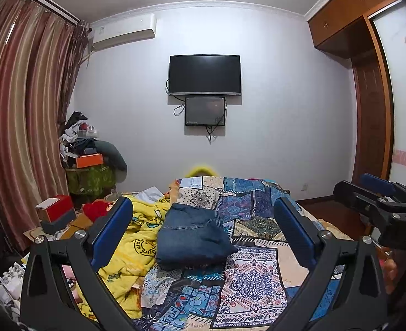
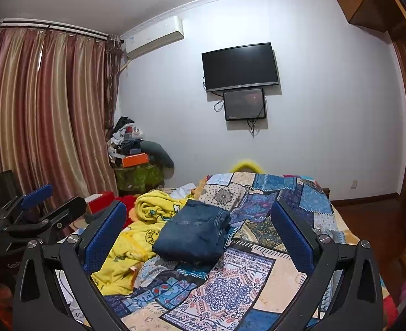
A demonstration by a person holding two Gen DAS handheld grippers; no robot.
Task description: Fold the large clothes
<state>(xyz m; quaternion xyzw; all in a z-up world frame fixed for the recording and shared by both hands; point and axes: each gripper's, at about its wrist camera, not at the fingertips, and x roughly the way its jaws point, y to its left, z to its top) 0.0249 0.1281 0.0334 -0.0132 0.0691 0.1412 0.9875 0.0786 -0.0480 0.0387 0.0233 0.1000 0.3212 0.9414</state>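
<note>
Currently, the folded jeans [image 1: 194, 234] lie as a compact dark-blue bundle on the patchwork bedspread [image 1: 252, 275], roughly midway across the bed and well back from its near edge. You can see a seam and a pocket line on the top layer in the right wrist view [image 2: 194, 234]. The bundle's left side rests just beside, and partly against, the crumpled yellow blanket [image 1: 136, 237], which is heaped along the bed's left edge. A red item [image 1: 95, 210] sits beyond that blanket, near the bed's far left corner.

Your left gripper [image 1: 203, 231] is held above the near part of the bed with its blue-padded fingers [image 1: 111, 231] spread wide apart, holding nothing; the jeans appear between them but farther off, untouched. Your right gripper [image 2: 200, 234] is likewise raised with its fingers [image 2: 103, 237] spread wide and empty, and the jeans again show in the gap without contact. Each gripper is visible at the edge of the other's view, side by side.

Beyond the bed's far edge, a dark television [image 1: 205, 74] hangs on the pale wall with a smaller screen [image 1: 205, 111] mounted just beneath it. Striped curtains [image 1: 18, 110] cover the left side, an air conditioner [image 1: 124, 31] sits high beside them, and a pile of clutter [image 1: 89, 149] fills the corner.
</note>
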